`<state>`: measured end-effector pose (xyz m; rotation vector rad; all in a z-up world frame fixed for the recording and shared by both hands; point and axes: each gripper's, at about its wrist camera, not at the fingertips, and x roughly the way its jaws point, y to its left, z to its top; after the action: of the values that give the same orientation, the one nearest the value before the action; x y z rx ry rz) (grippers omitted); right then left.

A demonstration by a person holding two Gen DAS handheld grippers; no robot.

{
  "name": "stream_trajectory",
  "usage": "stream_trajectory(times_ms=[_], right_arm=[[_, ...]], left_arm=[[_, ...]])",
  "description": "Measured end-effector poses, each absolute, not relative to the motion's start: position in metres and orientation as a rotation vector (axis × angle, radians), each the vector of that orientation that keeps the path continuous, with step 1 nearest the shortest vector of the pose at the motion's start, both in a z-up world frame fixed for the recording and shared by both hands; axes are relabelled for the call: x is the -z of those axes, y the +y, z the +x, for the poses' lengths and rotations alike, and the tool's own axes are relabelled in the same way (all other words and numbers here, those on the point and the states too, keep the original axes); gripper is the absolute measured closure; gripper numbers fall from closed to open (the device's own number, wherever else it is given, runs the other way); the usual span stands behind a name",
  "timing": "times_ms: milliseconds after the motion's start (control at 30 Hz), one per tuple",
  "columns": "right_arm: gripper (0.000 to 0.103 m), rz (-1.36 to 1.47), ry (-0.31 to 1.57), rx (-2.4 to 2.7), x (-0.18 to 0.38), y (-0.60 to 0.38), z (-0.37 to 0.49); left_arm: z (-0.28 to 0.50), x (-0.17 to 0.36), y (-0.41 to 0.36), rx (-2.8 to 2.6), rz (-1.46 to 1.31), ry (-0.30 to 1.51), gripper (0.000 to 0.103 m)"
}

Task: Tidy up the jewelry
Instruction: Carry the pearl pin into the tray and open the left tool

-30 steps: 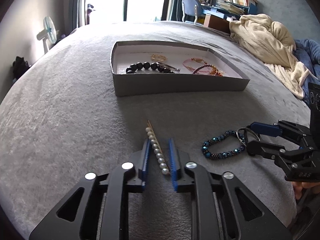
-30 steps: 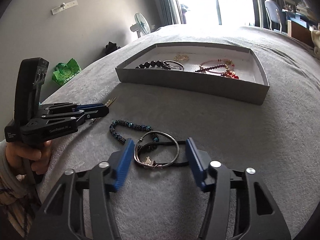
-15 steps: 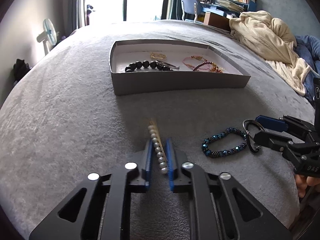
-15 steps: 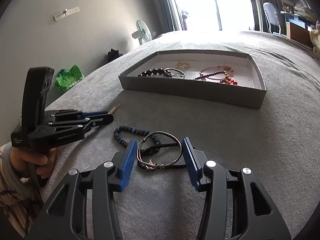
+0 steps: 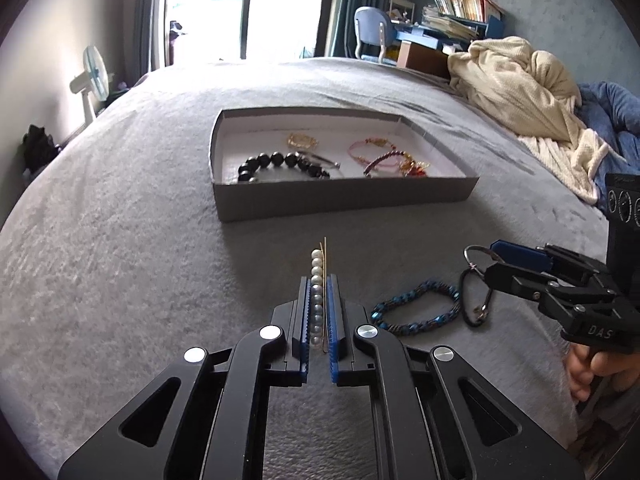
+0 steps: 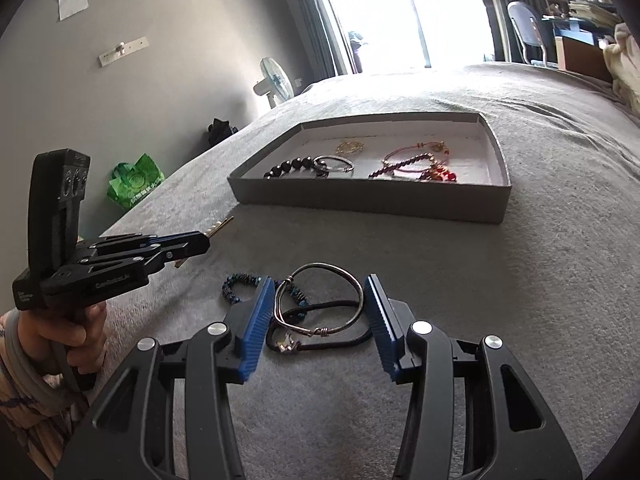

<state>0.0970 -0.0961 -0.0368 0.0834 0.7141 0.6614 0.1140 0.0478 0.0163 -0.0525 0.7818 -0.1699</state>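
Observation:
My left gripper (image 5: 319,280) is shut on a pearl hair clip (image 5: 317,276) and holds it just above the grey bed cover; it also shows in the right wrist view (image 6: 200,245). My right gripper (image 6: 318,296) is open, its blue pads on either side of a silver bangle (image 6: 320,300) that lies on a black cord (image 6: 320,344). A blue beaded bracelet (image 5: 416,308) lies between the two grippers. The grey jewelry box (image 5: 340,196) stands further back and holds a black bead bracelet (image 5: 276,164), pink and red bracelets (image 5: 384,156) and a gold piece (image 5: 302,141).
A cream blanket (image 5: 520,88) and blue bedding lie at the right of the bed. A fan (image 5: 94,80) stands by the left wall. A green bag (image 6: 136,180) sits on the floor left of the bed.
My left gripper has closed on the pearl hair clip and lifted it slightly. My right gripper has narrowed and moved in around the silver bangle.

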Motion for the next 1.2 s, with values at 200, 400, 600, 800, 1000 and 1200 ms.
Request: stream_trajectory(times_ms=[200,400,600,800,1000,1200], right_arm=[[0.056,0.105,0.710,-0.629,0.030,-0.101,0.108],[0.056,0.102,0.699,-0.599,0.025,-0.107,0.120],[0.056,0.104,0.693,-0.577,0.020,-0.112,0.135],[0.056,0.080,0.693,-0.570,0.010,-0.105,0.165],[0.056,0.057,0.717,-0.579,0.005,-0.086,0.205],[0.056,-0.002,0.782,-0.564,0.017,-0.061,0.237]], left_arm=[[0.124,-0.029,0.043,0.180,-0.042,0.759,0.095],[0.140,-0.039,0.042,0.185,-0.029,0.742,0.095],[0.159,-0.043,0.040,0.187,-0.010,0.734,0.095],[0.189,-0.047,0.044,0.181,-0.007,0.735,0.095],[0.224,-0.043,0.049,0.152,-0.021,0.773,0.095],[0.250,-0.034,0.050,0.120,-0.006,0.820,0.095]])
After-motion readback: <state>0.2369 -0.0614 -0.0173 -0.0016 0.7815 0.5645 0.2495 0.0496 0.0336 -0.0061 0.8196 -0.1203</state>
